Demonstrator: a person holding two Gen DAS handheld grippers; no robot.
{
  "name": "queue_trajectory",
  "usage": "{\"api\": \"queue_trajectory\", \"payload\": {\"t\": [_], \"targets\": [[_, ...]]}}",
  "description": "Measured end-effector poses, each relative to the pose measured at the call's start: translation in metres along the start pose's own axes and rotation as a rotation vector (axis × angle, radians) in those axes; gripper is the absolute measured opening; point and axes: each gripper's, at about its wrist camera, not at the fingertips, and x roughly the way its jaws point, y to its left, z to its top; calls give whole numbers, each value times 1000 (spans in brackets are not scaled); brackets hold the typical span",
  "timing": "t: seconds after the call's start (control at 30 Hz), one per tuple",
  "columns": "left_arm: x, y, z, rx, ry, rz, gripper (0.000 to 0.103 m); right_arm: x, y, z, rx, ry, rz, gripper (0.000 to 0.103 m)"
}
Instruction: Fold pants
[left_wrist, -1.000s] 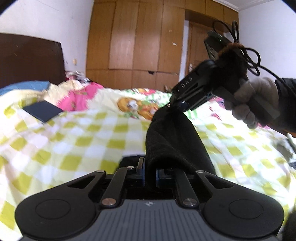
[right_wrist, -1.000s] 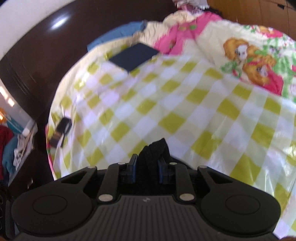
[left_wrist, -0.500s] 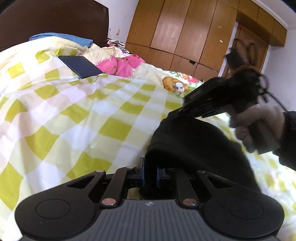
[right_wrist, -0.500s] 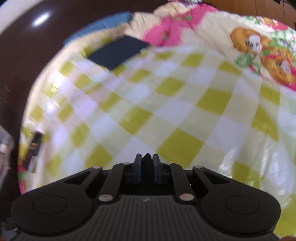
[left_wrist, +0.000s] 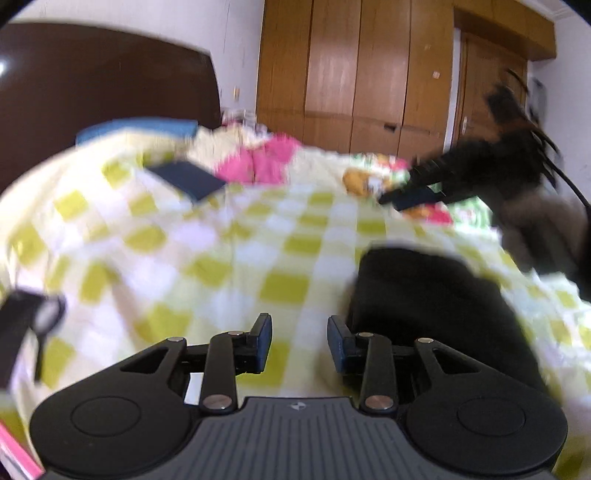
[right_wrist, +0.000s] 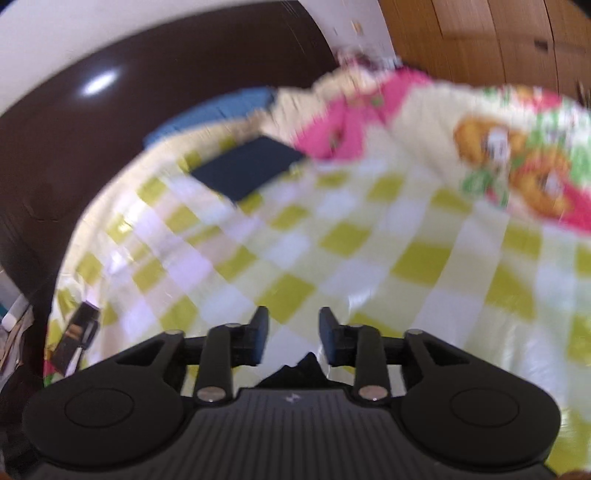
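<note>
A: In the left wrist view, what is the left gripper (left_wrist: 299, 341) doing?

B: Its jaws are spread and opening, with only the checked bedspread (left_wrist: 207, 258) showing between them. The black pants (left_wrist: 424, 295) lie in a heap on the bed just to the right of the right finger, free of the pads.

A: Anything else there?

B: Further back on the right, blurred, the right gripper (left_wrist: 402, 197) is held in a gloved hand (left_wrist: 532, 221) above the bed. A dark flat book (left_wrist: 188, 179) lies near the pink pillow (left_wrist: 266, 162), with wooden wardrobes (left_wrist: 354, 74) behind.

A: And the right wrist view?

B: The right gripper (right_wrist: 291, 339) is spread too, jaws opening. A bit of the black pants (right_wrist: 295, 371) peeks out low between the fingers, close to the body; the pads do not press on it. Beyond is the bedspread (right_wrist: 332, 240), the book (right_wrist: 251, 166) and the dark headboard (right_wrist: 110, 92).
</note>
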Motion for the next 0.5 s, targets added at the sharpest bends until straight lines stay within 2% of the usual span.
{"api": "queue_trajectory", "payload": {"t": [0.07,0.17,0.27,0.4,0.5], "targets": [[3,-5,16,22,-56,-11,48,-17,7,-10,-31,18,-29,45],[29,-23,30,82,-77,-48,48,-30,9,-36,-9,54,-64,45],[56,-38,25,114,-23,-95,48,-38,9,-68,0,92,-99,45],[75,-45,-12,215,106,-27,49,-42,12,-110,39,154,-49,49],[78,-42,-31,200,142,-8,49,-28,19,-135,-32,168,-72,51]]}}
